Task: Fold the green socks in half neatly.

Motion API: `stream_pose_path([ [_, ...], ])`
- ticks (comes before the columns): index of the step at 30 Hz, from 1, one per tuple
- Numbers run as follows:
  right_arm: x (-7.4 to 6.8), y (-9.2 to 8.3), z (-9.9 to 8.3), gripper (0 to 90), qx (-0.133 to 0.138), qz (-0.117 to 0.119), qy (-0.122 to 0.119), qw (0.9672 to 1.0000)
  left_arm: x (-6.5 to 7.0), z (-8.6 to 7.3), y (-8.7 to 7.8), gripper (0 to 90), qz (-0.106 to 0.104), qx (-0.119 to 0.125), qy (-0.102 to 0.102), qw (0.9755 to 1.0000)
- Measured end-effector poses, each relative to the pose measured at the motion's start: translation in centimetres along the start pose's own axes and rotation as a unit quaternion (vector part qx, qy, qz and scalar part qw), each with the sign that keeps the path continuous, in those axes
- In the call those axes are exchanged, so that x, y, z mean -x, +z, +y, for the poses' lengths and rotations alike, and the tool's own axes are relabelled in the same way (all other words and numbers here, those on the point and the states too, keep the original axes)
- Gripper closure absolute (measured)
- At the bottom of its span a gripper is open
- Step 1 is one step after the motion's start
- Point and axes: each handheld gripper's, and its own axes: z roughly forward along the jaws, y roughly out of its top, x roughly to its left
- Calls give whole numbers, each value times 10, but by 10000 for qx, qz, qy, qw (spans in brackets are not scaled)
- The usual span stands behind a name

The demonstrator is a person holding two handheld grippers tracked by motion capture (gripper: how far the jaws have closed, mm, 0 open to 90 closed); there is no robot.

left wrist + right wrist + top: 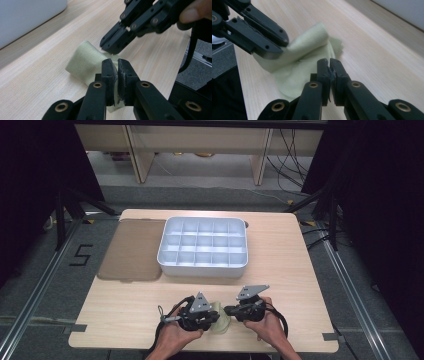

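High view shows a small pale yellow-green cloth (221, 319) lying crumpled near the front edge of the wooden table (280, 255), between the two grippers and well apart from the white compartment tray (202, 246) farther back. Both hands come in from the bottom edge, angled toward each other, with the left gripper (216, 316) and right gripper (228, 310) meeting tip to tip over the cloth.

Left gripper view gives the fabric's look — soft, thin, faintly woven, one part rolled into a loose fold (86, 60) that rests on the wood. Here the left gripper's (117, 67) jaws are pressed together on an edge of the cloth, which runs down between the pads. The right gripper (110, 48) reaches in from above, its tips at the cloth.

Right gripper view shows the cloth (307, 57) from the other side — bunched and lifted at one end under the left gripper's (283, 46) tip. The right gripper's (329, 65) jaws are pressed together, with a thin sliver of cloth between the pads.
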Motion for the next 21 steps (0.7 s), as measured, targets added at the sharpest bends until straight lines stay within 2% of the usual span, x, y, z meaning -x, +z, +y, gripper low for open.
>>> stream_pose_path([
  [1,0,0,0,869,0,0,0,10000,0,0,0,831,0,0,0,10000],
  [2,4,-4,-2,870,13,-96,82,9999,0,0,0,831,0,-23,46,10000],
  [3,5,-6,-3,869,-50,-82,172,9998,0,0,0,830,0,-23,46,10000],
  [7,7,-2,-7,870,-171,41,278,9995,1,0,2,830,-1,-39,62,10000],
  [8,6,0,-8,869,-255,84,250,9993,2,0,2,829,10,-38,10,10000],
  [10,4,4,-7,870,-311,-17,137,9994,3,2,5,828,-5,-7,76,10000],
  [16,4,4,-6,870,-353,40,165,9992,12,2,17,825,-69,-93,213,9997],
  [17,6,5,-6,869,-317,21,27,9995,14,2,20,825,-86,-133,219,9996],
  [18,6,4,-7,870,-333,24,133,9994,14,2,22,825,-98,-194,320,9993],
  [20,8,3,-7,869,-325,1,196,9993,17,1,27,825,-106,-230,282,9993],
  [21,11,2,-7,868,-319,-24,155,9994,17,1,29,825,-97,-258,338,9990],
])
